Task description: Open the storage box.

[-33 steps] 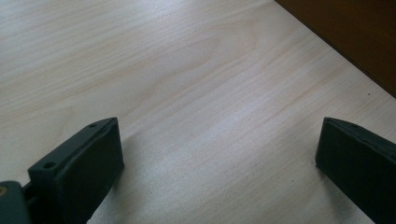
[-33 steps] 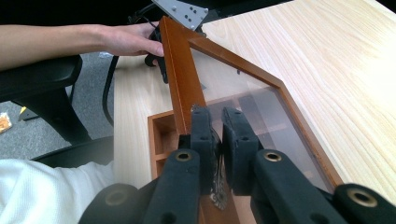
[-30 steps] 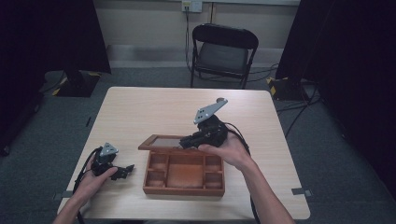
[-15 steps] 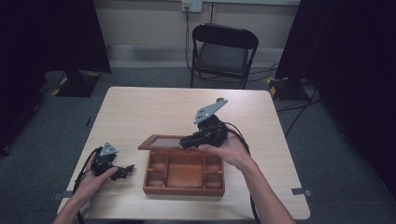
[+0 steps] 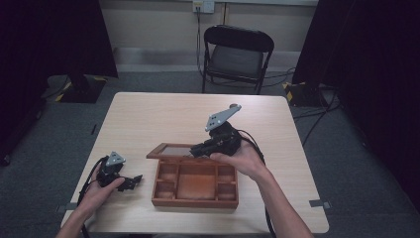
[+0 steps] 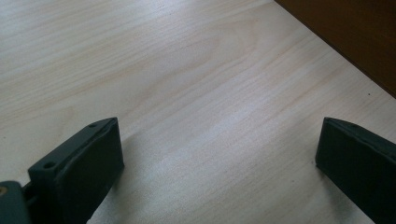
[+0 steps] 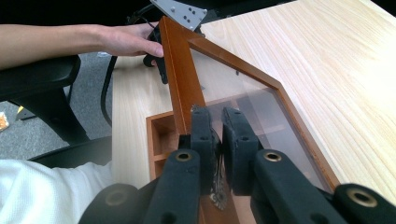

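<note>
The box lid (image 7: 187, 79), raised no further than a second ago, is pinched at its front edge by your right hand-held gripper (image 7: 217, 135) above the wooden box (image 5: 195, 201), while your left hand-held gripper (image 5: 130, 181) rests spread on the counter (image 5: 163, 119).

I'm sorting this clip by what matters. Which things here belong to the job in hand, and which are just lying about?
In the job:
- wooden box, open, compartments look empty
- its glass-paned lid, raised
- right tool, shut on a metal fitting at the lid's edge
- left tool, open, resting on the table beside the box

Lying about:
- folding chair beyond the table
- floor cables
</note>
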A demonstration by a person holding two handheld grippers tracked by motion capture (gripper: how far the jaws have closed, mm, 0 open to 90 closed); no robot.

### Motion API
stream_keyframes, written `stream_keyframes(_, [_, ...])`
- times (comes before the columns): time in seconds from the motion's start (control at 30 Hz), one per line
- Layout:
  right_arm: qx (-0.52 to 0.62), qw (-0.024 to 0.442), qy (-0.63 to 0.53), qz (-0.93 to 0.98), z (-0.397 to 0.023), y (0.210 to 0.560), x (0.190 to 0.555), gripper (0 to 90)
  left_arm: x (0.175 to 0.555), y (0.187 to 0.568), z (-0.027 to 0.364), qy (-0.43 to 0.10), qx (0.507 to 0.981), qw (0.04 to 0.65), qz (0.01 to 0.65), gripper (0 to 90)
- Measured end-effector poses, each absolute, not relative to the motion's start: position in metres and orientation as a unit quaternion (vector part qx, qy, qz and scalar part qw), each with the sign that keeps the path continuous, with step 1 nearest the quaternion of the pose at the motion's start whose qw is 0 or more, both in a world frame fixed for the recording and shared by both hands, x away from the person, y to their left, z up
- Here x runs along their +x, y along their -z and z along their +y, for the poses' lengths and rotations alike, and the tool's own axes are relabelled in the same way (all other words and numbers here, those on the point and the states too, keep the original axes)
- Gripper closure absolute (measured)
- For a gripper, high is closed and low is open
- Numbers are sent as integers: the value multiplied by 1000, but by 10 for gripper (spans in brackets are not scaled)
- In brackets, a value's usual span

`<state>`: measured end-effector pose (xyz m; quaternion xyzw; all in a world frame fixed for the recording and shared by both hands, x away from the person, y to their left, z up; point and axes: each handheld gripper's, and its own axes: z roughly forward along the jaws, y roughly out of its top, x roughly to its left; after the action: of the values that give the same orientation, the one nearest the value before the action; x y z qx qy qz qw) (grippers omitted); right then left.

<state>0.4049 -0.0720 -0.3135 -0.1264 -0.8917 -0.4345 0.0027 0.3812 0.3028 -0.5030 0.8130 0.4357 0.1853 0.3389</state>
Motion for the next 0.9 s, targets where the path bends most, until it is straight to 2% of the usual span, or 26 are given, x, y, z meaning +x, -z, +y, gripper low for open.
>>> stream_keyframes(0.9, [-125, -3, 433, -893, -71, 313, 404, 841, 381, 503, 303, -185, 813, 339, 436, 1])
